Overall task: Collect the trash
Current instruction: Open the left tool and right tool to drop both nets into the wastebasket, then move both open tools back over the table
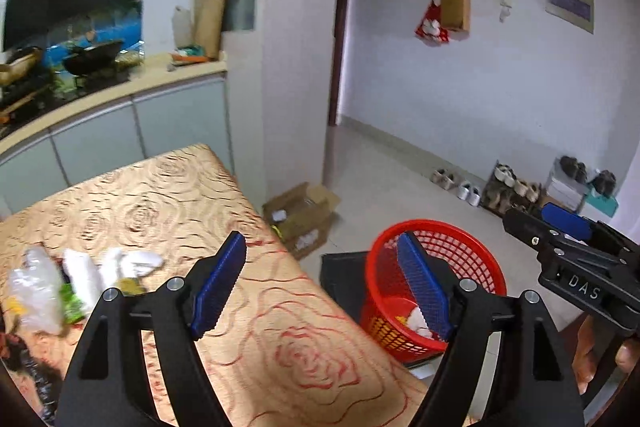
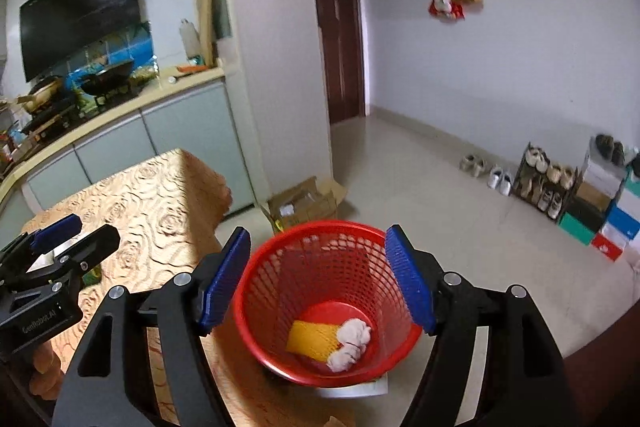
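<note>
We see the red basket (image 2: 328,303) on the floor beside the bench (image 1: 168,195), holding a yellow sponge (image 2: 310,341) and crumpled tissue (image 2: 352,341). More trash (image 1: 76,283) lies on the bench at 9 o'clock. Our right tongs (image 2: 318,281) hang wide apart above the basket; our left tongs (image 1: 322,287) are spread too, both gripping nothing.

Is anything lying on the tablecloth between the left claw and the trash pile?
No. In the left wrist view, only bare tablecloth lies between the open left claw and the trash pile.
</note>
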Demonstrator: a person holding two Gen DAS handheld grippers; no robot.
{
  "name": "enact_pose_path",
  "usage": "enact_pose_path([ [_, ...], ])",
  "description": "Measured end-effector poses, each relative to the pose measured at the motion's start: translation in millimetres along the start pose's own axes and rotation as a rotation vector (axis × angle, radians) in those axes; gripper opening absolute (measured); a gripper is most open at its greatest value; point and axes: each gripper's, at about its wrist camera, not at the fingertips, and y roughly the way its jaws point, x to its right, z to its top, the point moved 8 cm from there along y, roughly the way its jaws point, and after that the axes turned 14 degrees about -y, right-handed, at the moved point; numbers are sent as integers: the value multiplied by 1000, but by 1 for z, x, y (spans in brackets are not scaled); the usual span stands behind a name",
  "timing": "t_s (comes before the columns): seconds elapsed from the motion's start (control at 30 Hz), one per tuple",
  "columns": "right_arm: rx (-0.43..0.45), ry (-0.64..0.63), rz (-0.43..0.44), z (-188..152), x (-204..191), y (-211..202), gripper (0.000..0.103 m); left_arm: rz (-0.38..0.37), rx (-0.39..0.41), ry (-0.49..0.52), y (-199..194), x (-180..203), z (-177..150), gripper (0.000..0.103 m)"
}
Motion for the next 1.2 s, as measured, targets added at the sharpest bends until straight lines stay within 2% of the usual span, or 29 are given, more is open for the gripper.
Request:
enact_pose_path([
  [0.27, 56, -43, 48, 14, -38, -19, 68, 120, 94, -40, -49, -44, 13, 76],
  [0.47, 79, -84, 102, 18, -78, -27, 68, 236, 142, -97, -87, -97, 16, 76],
  [0.83, 87, -166, 220, 24, -161, -33, 69, 459, 151, -214, -148, -222, -18, 78],
  [1.0, 76, -206, 264, 23, -198, -27, 69, 503, 128, -250, -161, -255, -41, 79],
  [1.13, 62, -240, 295, 23, -225, -20, 69, 502, 65, -290, -153, -277, -63, 79],
  [1.2, 55, -254, 307, 22, -235, -17, 70, 477, 39, -309, -146, -280, -69, 79],
])
